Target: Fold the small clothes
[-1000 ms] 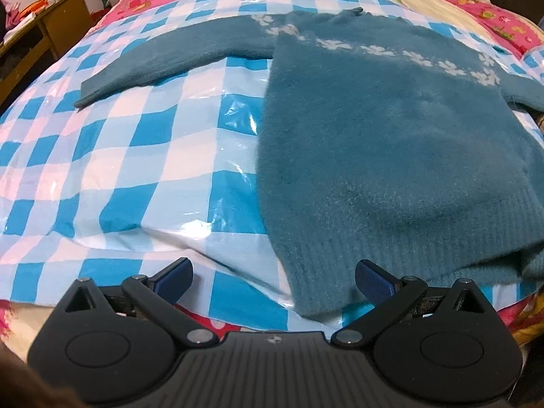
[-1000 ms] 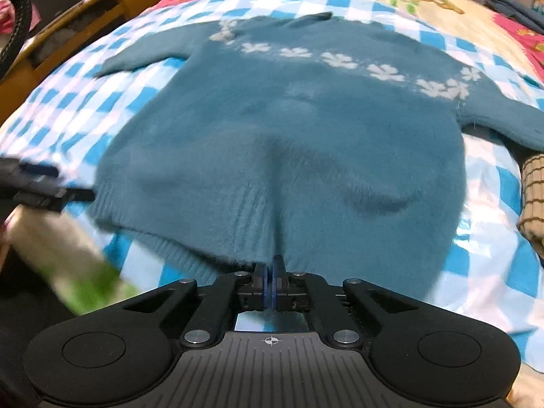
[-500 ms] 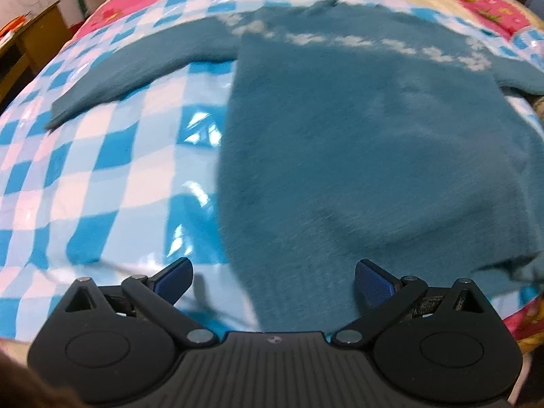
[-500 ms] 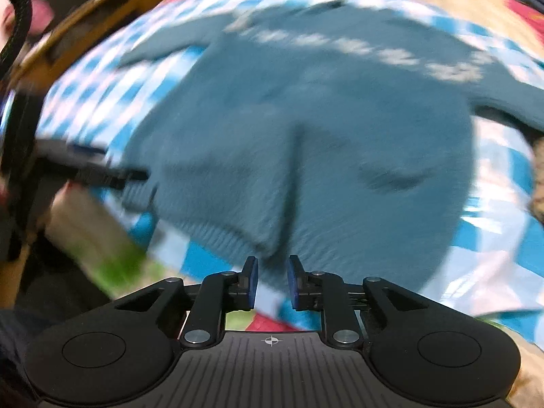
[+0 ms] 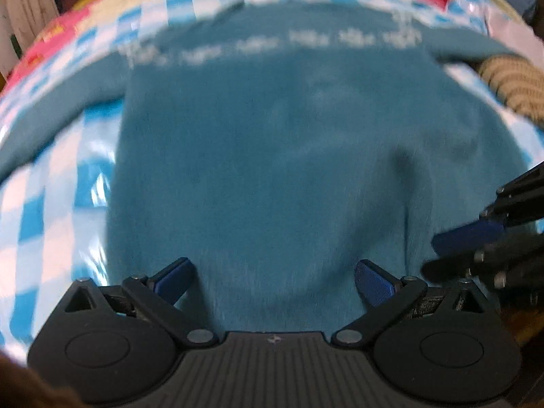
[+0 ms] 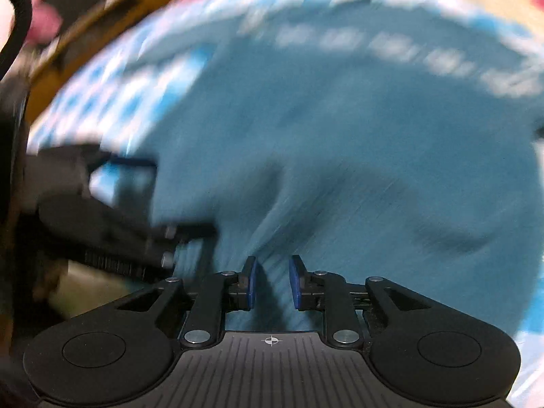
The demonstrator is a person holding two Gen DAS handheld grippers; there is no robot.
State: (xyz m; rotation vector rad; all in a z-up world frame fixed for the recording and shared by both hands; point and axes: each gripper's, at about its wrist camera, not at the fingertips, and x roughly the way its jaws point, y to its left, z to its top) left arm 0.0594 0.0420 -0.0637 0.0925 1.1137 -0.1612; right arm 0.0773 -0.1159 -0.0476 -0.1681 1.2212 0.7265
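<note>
1 teal sweater (image 5: 272, 156) lies flat, neckline far, hem near; left gripper (image 5: 272, 280) and right gripper (image 6: 272, 284) jaws released.

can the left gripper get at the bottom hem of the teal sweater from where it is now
Probably yes. The left gripper is open right over the sweater near its hem, fingers wide apart, nothing lying on the knit there. The right gripper works alongside, apart from it.

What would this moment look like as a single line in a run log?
stage: reaching for hem | sweater: flat on checked sheet, unfolded | left gripper: open | right gripper: narrowly open, nothing gripped
</note>
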